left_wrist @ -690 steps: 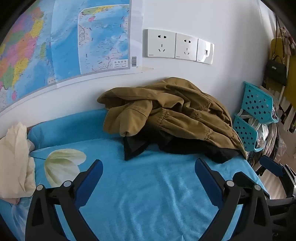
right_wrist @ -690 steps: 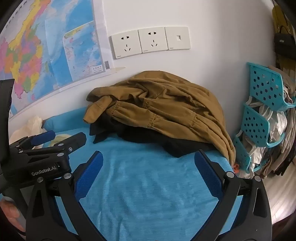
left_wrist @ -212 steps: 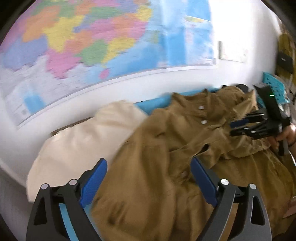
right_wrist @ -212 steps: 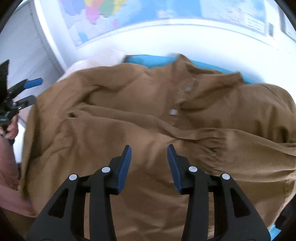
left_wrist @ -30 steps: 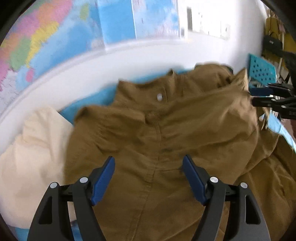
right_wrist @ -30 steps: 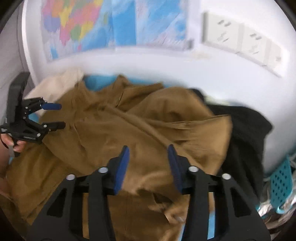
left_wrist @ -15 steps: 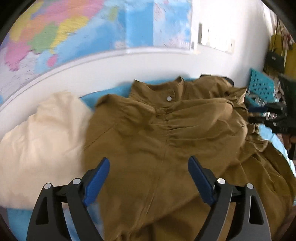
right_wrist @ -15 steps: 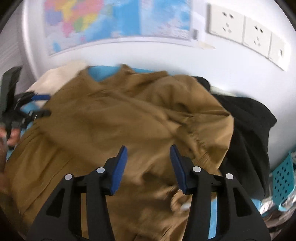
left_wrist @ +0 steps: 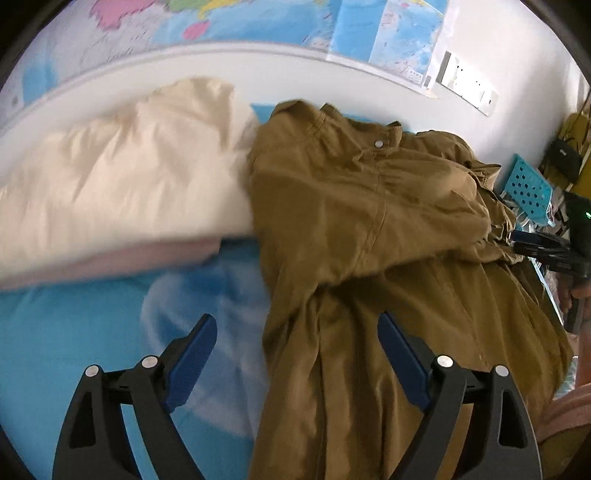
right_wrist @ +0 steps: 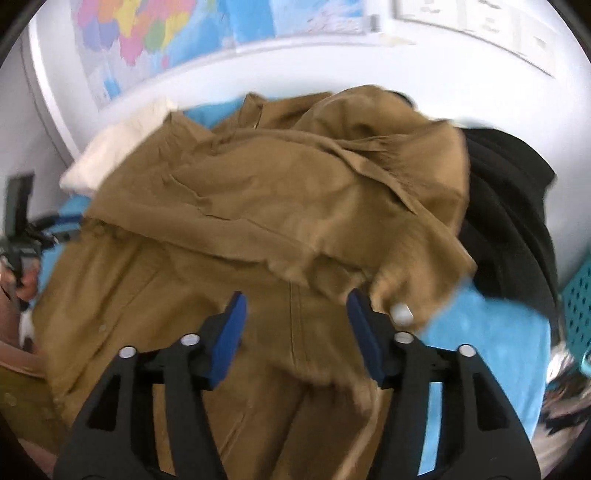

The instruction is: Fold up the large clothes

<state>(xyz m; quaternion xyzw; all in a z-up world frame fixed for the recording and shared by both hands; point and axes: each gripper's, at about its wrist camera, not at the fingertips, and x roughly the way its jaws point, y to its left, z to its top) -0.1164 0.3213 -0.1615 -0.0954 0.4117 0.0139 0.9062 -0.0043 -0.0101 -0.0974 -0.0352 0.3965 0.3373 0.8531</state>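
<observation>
A large tan jacket lies spread on the blue bed, collar toward the wall, with both sleeves folded across its front; it also shows in the right wrist view. My left gripper is open and empty above the jacket's left edge and lower part. My right gripper is open and empty above the jacket's lower middle, beside the folded sleeve's cuff. The right gripper also shows at the far right of the left wrist view, and the left gripper at the left edge of the right wrist view.
A cream duvet lies at the bed's left by the wall. A black garment lies to the jacket's right. Blue sheet shows left of the jacket. Turquoise baskets stand at the right. A map and sockets are on the wall.
Both grippers have drawn back toward the jacket's lower part. The left view has swung left, showing more duvet and sheet. The right gripper's jaws have opened wider. The sleeve lies folded across the front.
</observation>
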